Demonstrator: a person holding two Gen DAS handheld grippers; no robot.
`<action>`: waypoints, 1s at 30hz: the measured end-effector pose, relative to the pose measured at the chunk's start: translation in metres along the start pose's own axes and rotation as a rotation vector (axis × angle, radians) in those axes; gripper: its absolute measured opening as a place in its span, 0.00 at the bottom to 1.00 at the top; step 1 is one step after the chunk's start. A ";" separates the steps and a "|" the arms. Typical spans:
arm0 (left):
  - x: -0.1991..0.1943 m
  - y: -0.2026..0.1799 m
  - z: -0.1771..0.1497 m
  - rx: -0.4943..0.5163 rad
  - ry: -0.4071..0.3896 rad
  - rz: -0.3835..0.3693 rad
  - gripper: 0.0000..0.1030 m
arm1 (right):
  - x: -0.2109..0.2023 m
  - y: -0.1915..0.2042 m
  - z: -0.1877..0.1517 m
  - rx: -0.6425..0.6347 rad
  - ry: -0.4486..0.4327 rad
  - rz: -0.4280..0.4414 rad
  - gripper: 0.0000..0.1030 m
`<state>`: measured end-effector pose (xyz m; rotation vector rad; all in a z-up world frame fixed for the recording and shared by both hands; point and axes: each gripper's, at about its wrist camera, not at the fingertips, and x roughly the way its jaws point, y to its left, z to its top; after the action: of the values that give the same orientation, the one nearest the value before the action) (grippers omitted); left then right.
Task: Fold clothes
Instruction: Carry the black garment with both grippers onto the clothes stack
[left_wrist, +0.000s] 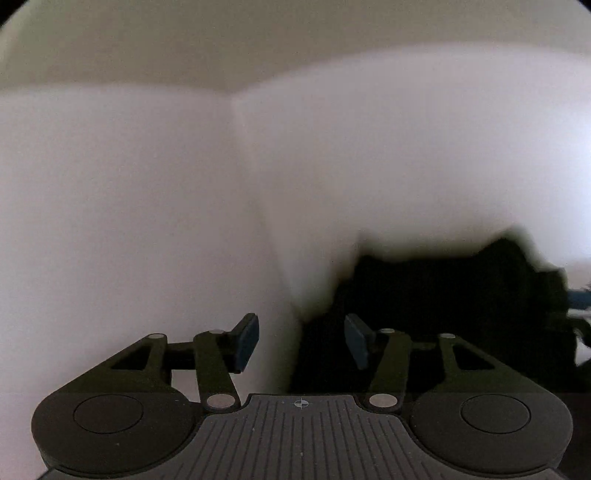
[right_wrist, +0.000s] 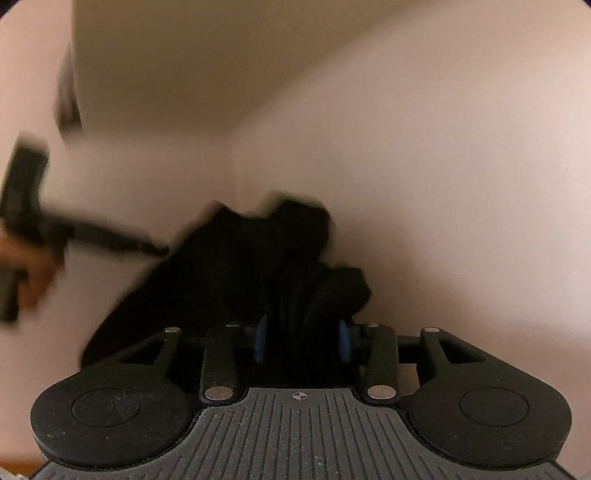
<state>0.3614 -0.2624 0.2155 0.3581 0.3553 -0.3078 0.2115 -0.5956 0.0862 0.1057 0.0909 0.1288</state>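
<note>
A black garment (right_wrist: 258, 258) hangs bunched in the air in front of white walls. My right gripper (right_wrist: 302, 339) is shut on a gathered fold of it, and the cloth fills the gap between the blue pads (right_wrist: 260, 338). In the left wrist view the same black garment (left_wrist: 443, 295) lies to the right, behind the right finger. My left gripper (left_wrist: 301, 341) stands open with nothing pinched between its pads (left_wrist: 245, 341). Blurred at the left of the right wrist view, a hand (right_wrist: 33, 273) holds the left gripper (right_wrist: 160, 251), whose tips are at the garment's edge.
Two white walls meet in a corner (left_wrist: 232, 147) straight ahead, with a darker ceiling (left_wrist: 147, 44) above. The same corner (right_wrist: 236, 166) shows behind the garment in the right wrist view. Both views are motion-blurred.
</note>
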 end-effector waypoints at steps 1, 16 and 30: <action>0.002 0.001 -0.006 -0.025 -0.013 -0.010 0.54 | 0.001 -0.002 -0.007 -0.025 0.011 -0.008 0.44; 0.000 -0.041 -0.104 -0.065 0.078 -0.133 0.50 | 0.005 -0.007 -0.049 -0.128 0.256 0.258 0.29; -0.008 -0.048 -0.119 -0.064 0.068 -0.127 0.49 | 0.018 0.019 -0.038 -0.143 0.226 0.367 0.27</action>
<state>0.3034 -0.2571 0.1009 0.2841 0.4550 -0.4081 0.2235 -0.5705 0.0493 -0.0372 0.2877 0.5133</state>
